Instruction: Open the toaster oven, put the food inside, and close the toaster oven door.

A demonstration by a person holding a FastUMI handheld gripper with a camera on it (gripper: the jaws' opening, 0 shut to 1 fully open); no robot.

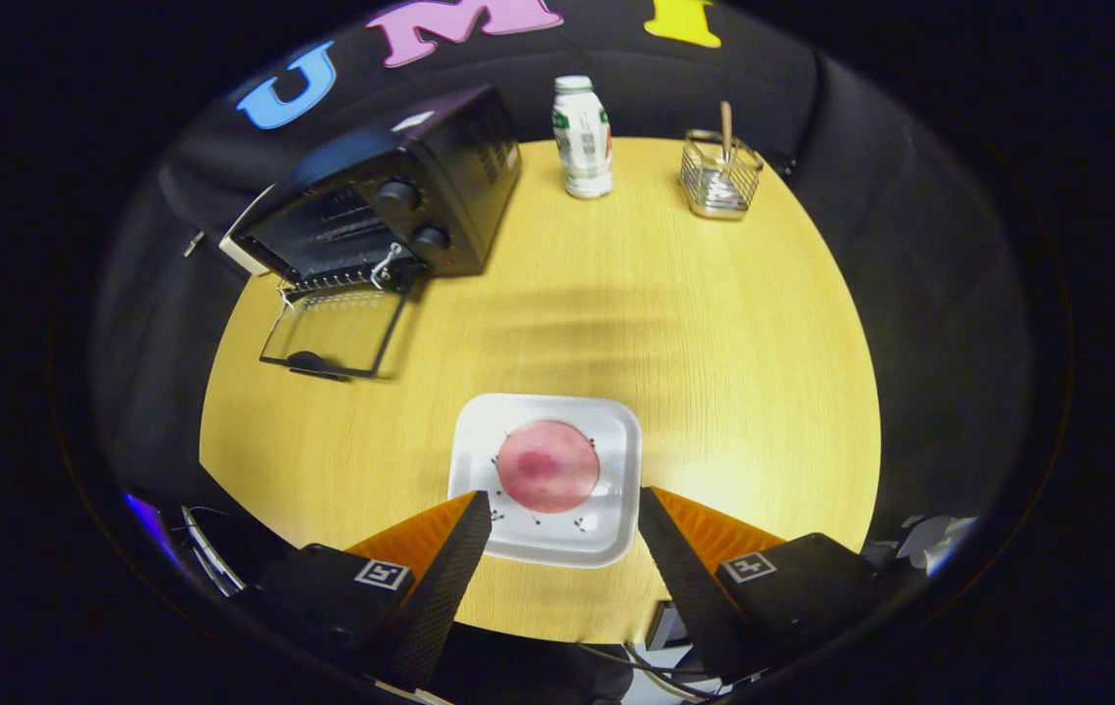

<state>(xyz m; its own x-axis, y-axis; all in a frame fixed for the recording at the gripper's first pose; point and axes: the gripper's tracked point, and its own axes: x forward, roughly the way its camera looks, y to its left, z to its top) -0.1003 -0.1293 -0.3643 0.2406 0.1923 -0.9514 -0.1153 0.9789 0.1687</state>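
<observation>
Gripper [565,509] fingers spread wide, gripping nothing, hanging above the near edge of the white plate [616,441]. Round pink slice of food [548,466] sits on the plate, just ahead of the fingertips and between them. Toaster oven [391,196] at the far left of the wooden table [714,323], its glass door [334,331] dropped open flat. Further back: white bottle [582,137], upright, and a wire basket [720,176] with a stick in it.

The plate's [606,450] near corners are hidden behind the spread fingers of the gripper [564,501]. Far beyond them, the toaster oven's [391,196] inside is dark; perhaps a rack shows. The bottle's [582,137] label is too small to read.
</observation>
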